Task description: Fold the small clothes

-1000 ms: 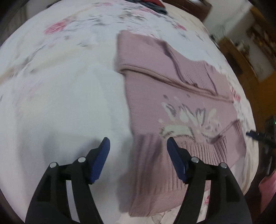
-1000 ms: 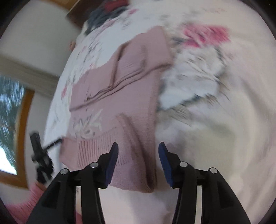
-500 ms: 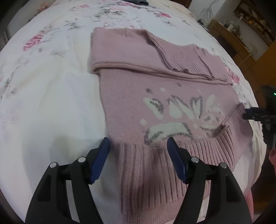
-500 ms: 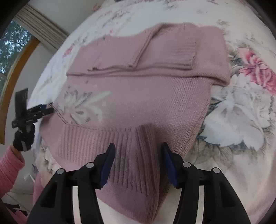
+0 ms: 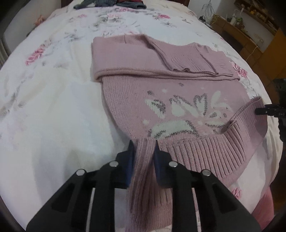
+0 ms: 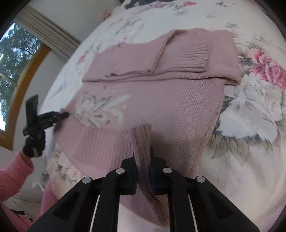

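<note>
The sweater (image 5: 139, 96), pink knit with a white and grey flower pattern on the front, lies spread on the floral bedsheet (image 5: 53, 107), its sleeves folded across the upper part, on the side far from both grippers. The left gripper (image 5: 143, 148) has its fingers nearly together, pinching a bunched pleat of the ribbed hem (image 5: 205, 151) at the sweater's near left corner. The right gripper (image 6: 143, 158) is likewise clamped on a raised fold of the hem at the near right corner. In the right wrist view the left gripper shows at the sweater's far edge, held by a gloved hand (image 6: 34, 144) in a pink sleeve (image 6: 12, 176). Beyond the sweater's collar end, dark clothes (image 5: 110, 3) lie on the sheet.
</note>
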`<state>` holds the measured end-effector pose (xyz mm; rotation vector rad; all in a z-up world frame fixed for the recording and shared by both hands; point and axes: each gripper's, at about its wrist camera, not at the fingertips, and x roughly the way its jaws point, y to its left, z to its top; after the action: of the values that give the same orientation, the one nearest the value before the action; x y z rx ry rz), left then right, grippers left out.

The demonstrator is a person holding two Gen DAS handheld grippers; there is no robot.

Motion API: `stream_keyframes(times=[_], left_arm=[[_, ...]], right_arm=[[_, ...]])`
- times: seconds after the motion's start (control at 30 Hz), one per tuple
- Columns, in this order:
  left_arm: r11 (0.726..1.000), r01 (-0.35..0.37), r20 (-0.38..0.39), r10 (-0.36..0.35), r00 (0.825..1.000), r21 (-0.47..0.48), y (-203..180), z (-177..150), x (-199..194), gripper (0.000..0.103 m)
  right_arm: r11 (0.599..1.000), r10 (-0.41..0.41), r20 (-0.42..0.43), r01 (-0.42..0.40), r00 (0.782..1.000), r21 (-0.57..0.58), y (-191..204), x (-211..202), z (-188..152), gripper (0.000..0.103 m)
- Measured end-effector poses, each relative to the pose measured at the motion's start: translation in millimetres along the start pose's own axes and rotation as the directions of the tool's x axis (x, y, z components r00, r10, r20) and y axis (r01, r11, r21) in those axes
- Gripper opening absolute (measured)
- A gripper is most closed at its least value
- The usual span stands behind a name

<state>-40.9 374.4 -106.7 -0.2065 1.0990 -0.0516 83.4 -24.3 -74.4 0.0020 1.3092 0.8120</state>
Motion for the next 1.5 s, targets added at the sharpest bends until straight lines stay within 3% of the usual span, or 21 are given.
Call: stream_keyframes(times=[0.27, 0.4, 0.47, 0.53, 0.67, 0.73, 0.77, 0.8, 0.83, 1.0, 1.23, 1.5], left_arm=[[1.000, 0.015, 0.043, -0.016, 0.999, 0.028, -11.7, -11.9, -17.0, 0.016], [0.999, 0.017, -0.022, -0.016, 1.000, 0.037, -12.0, -10.1, 4.6, 0.019], [1.000, 0.012, -0.059, -0.011, 0.998, 0.019, -7.2, -9.2, 19.9, 0.022], [0.999, 0.041, -0.074, -0.042, 0.996, -0.015, -0.6, -8.3, 28.3, 0.026], [0.995, 0.079, -0.075, -0.083, 0.994, -0.055, 6.3, -7.4, 30.3, 0.026], [0.995, 0.086, -0.074, -0.090, 0.993, -0.056, 5.7, -9.6, 27.0, 0.022], [0.994, 0.097, -0.071, -0.100, 0.992, -0.054, 4.9, -10.6, 23.7, 0.011], [0.994, 0.093, -0.062, -0.096, 0.993, -0.049, 3.4, -11.0, 19.0, 0.010], [0.995, 0.090, -0.047, -0.092, 0.995, -0.042, 0.8, -11.5, 13.6, 0.009], [0.992, 0.121, 0.056, -0.119, 0.991, -0.033, -8.5, -9.0, -23.6, 0.008], [0.995, 0.098, 0.156, -0.095, 0.983, -0.015, -14.9, 32.1, -51.6, 0.008], [0.994, 0.079, 0.264, -0.059, 0.963, -0.069, -2.4, 117.2, -49.5, 0.008]], right_arm=[[0.999, 0.023, 0.001, -0.023, 1.000, 0.047, -3.6, -2.5, -17.0, 0.011], [0.998, 0.018, -0.026, -0.016, 1.000, 0.053, -5.8, 9.4, -16.0, 0.011], [0.999, 0.016, -0.039, -0.013, 0.999, 0.053, -6.5, 15.5, -13.8, 0.017], [0.998, 0.002, -0.058, 0.002, 0.998, 0.058, -8.2, 22.5, -12.2, 0.031], [0.999, 0.006, -0.088, -0.002, 0.996, 0.052, -9.8, 35.6, -13.8, 0.033], [0.999, 0.002, -0.090, 0.001, 0.996, 0.042, -9.1, 36.4, -14.4, 0.028], [0.999, 0.004, -0.086, 0.000, 0.996, 0.043, -9.1, 35.2, -14.4, 0.024], [0.999, 0.013, -0.082, -0.009, 0.997, 0.049, -9.3, 33.9, -14.2, 0.014], [0.998, 0.024, -0.075, -0.020, 0.997, 0.057, -9.8, 31.3, -14.6, 0.012], [0.993, 0.086, -0.017, -0.085, 0.996, 0.077, -5.7, 6.2, -17.0, 0.010], [0.991, 0.107, 0.093, -0.114, 0.990, 0.073, 4.1, -34.9, 1.3, 0.010], [0.997, 0.019, 0.183, -0.031, 0.983, 0.066, -6.5, -61.8, 72.7, 0.010]])
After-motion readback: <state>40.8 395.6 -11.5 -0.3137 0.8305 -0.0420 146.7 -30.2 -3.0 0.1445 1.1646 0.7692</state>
